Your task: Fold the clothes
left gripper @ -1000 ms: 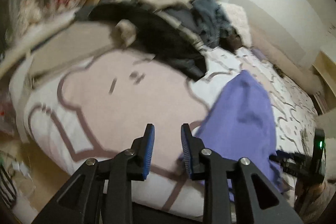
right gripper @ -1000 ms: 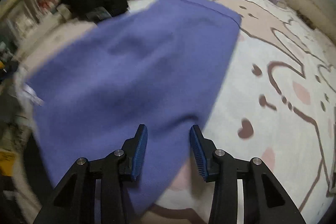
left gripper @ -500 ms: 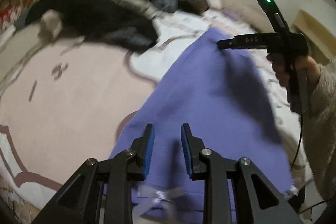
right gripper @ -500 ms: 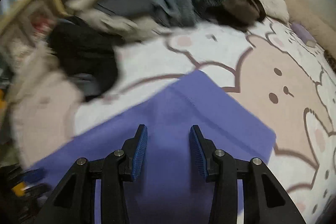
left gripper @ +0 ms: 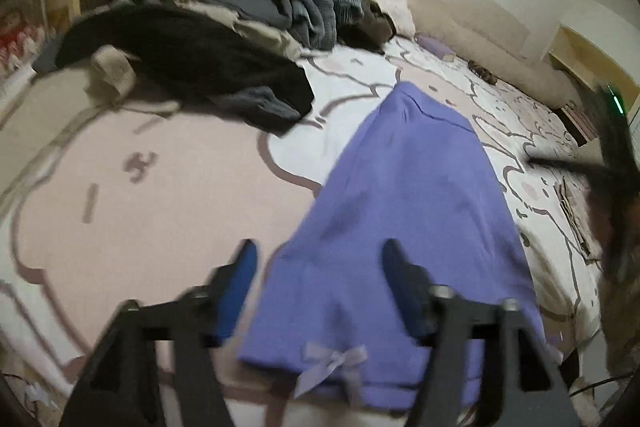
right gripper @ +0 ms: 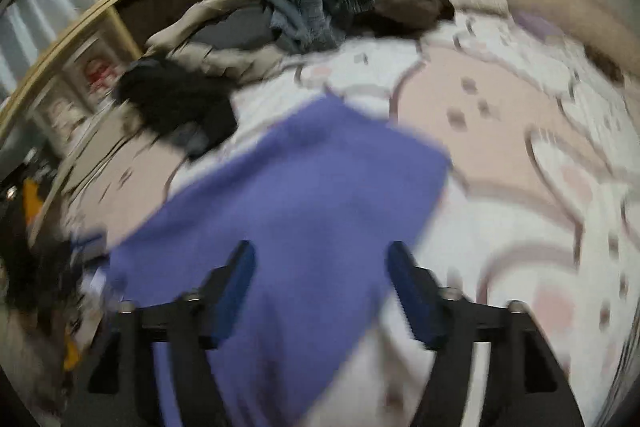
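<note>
Bedspread [left gripper: 168,187], pink and white cartoon print, fills both views and serves as the work surface. Heap of unfolded clothes [left gripper: 224,39] at its far side, well apart from the work.

Purple garment [left gripper: 404,227] lies flat and lengthwise on the near part of the bedspread, narrow end pointing away, hem with small bow [left gripper: 334,363] at the near edge. In the right wrist view the same garment [right gripper: 288,227] runs diagonally, far corner squared off.

Left gripper [left gripper: 318,267]: jaws opening, spread over the near hem area, fabric below them, nothing pinched. Right gripper [right gripper: 320,267]: jaws likewise opening, above the cloth, nothing pinched. Both views are motion-blurred.

Judgement: garment is laid out and let go; next is a grasp for a fold. To do it well: take the two near hem corners, one per gripper, pinch only the layers meant to travel, lift evenly, carry toward the far end keeping the side edges aligned. Risk: uneven lift skews the fold.
</note>
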The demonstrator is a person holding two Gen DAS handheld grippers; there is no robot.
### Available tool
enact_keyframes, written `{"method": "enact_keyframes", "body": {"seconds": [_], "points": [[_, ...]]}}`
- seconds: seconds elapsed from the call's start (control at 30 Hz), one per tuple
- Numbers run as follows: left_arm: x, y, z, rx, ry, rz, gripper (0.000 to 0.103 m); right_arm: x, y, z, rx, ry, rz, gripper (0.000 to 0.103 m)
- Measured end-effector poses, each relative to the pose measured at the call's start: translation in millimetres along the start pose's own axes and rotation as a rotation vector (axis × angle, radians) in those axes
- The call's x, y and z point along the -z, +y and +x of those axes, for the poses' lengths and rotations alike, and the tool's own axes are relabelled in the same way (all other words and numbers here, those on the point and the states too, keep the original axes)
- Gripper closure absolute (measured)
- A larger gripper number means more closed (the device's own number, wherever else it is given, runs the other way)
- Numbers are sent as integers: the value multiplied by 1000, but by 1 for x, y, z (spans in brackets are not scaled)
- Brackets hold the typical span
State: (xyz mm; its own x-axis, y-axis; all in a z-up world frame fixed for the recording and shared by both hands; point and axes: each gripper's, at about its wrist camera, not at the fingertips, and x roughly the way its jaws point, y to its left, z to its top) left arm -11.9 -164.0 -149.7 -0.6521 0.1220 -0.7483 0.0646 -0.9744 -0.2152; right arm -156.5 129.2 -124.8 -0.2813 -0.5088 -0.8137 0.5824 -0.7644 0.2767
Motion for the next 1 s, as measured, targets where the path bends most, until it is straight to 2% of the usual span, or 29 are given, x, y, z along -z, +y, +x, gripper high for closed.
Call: {"method": "enact_keyframes", "body": {"seconds": [0.13,0.2,0.33,0.53,0.63,0.7,0.73,0.77,0.83,0.87,0.9,0.93,1.0], "points": [[7,14,4,-57,62,26,35,70,-4,-13,-34,99,94,32],[11,24,10,-52,100,3,35,95,-5,-13,-62,120,167,32],[20,33,21,-5,163,-34,35,130,-1,-6,-172,159,330,32],[23,18,28,-22,191,53,36,137,24,7,-249,175,394,33],[23,7,34,-50,218,102,36,135,34,18,-262,198,409,41],[24,3,35,-49,229,113,41,132,38,25,-253,216,424,45],[23,3,35,-32,238,99,48,131,39,28,-253,219,433,47],[23,5,35,-14,248,87,57,129,39,30,-261,221,445,52],[22,8,35,26,271,57,69,128,37,36,-284,232,484,63],[21,8,34,44,281,41,77,128,36,39,-285,242,499,71],[21,9,33,76,293,13,81,127,36,42,-273,251,504,78],[20,10,32,100,302,-14,86,127,36,42,-271,253,505,81],[19,10,29,124,308,-51,87,125,34,39,-287,249,505,89]]}}
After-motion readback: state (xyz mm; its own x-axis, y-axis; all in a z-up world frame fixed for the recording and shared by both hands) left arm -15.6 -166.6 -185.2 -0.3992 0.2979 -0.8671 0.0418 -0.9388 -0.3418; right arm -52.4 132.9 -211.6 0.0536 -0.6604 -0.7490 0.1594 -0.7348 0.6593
